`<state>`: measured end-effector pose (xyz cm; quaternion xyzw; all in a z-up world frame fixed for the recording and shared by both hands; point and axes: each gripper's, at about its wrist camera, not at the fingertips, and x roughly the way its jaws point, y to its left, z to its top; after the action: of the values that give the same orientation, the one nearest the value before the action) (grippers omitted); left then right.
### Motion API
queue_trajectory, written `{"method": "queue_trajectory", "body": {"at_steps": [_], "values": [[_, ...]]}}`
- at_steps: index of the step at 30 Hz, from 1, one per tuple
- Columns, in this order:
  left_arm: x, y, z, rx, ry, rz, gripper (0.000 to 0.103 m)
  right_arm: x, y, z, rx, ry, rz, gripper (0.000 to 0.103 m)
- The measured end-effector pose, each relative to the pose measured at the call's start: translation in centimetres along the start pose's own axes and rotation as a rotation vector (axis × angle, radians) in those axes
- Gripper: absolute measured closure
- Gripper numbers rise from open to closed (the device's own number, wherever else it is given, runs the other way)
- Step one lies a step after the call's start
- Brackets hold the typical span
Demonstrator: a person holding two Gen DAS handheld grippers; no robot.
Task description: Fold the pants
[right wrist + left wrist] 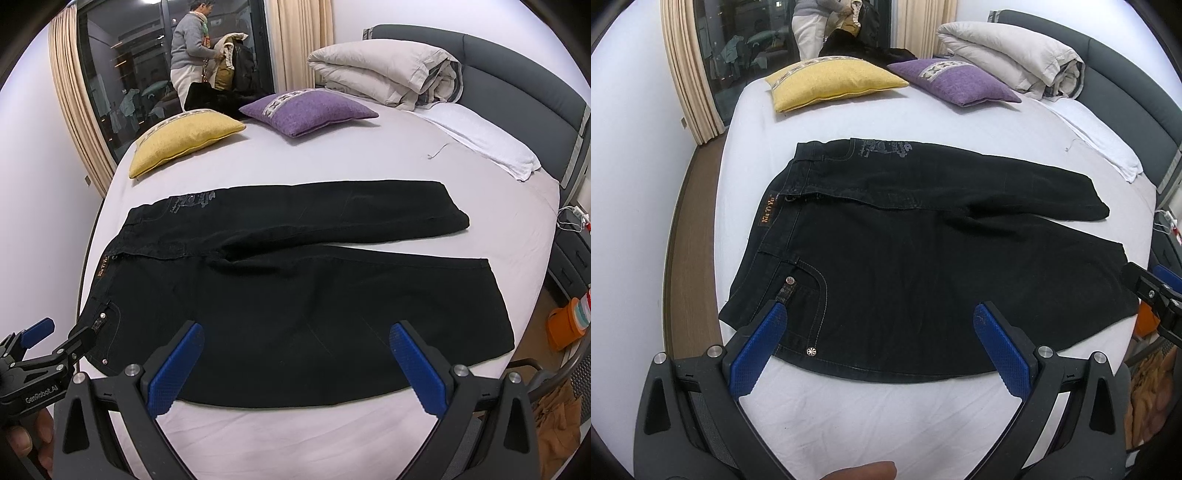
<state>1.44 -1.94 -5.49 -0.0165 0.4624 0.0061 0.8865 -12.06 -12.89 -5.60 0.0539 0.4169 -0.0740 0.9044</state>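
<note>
Black jeans point(905, 258) lie flat on the white bed, waistband to the left, both legs pointing right with a gap between the hems; they also show in the right wrist view point(295, 295). My left gripper point(879, 314) is open and empty, hovering over the near pocket and upper leg by the bed's front edge. My right gripper point(295, 332) is open and empty, over the near leg. The right gripper's tip shows at the right edge of the left wrist view point(1152, 291). The left gripper shows at the lower left of the right wrist view point(48, 347).
A yellow cushion point(831, 81), a purple cushion point(953, 81) and a folded beige duvet point(1012, 55) lie at the bed's far side by the grey headboard point(517, 66). A person point(192, 51) stands by the dark window. A nightstand point(572, 251) is to the right.
</note>
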Motion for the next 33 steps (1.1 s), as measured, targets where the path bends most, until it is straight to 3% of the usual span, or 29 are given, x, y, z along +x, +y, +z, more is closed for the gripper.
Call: {"method": "queue_trajectory", "body": {"at_steps": [21,24,27,29,33], "values": [[1.8,-0.4,-0.3,0.02,0.018,0.0,0.0,1.3,-0.8,-0.1,0.017,0.029,0.042,0.0],[2.3,-0.2,-0.1,0.016,0.025,-0.021,0.0,1.8,-0.8,0.2,0.006,0.03,0.063,0.0],[3.4,0.5,0.5,-0.005,0.04,-0.107,0.0,2.4,-1.1,0.9,-0.038,0.017,0.103,0.0],[4.4,0.9,1.5,0.013,0.047,-0.171,0.0,2.8,-1.3,1.6,-0.079,0.003,0.128,0.005],[6.6,0.8,4.3,0.145,0.035,-0.126,0.0,4.7,-2.0,4.0,-0.169,-0.007,0.142,0.031]]}}
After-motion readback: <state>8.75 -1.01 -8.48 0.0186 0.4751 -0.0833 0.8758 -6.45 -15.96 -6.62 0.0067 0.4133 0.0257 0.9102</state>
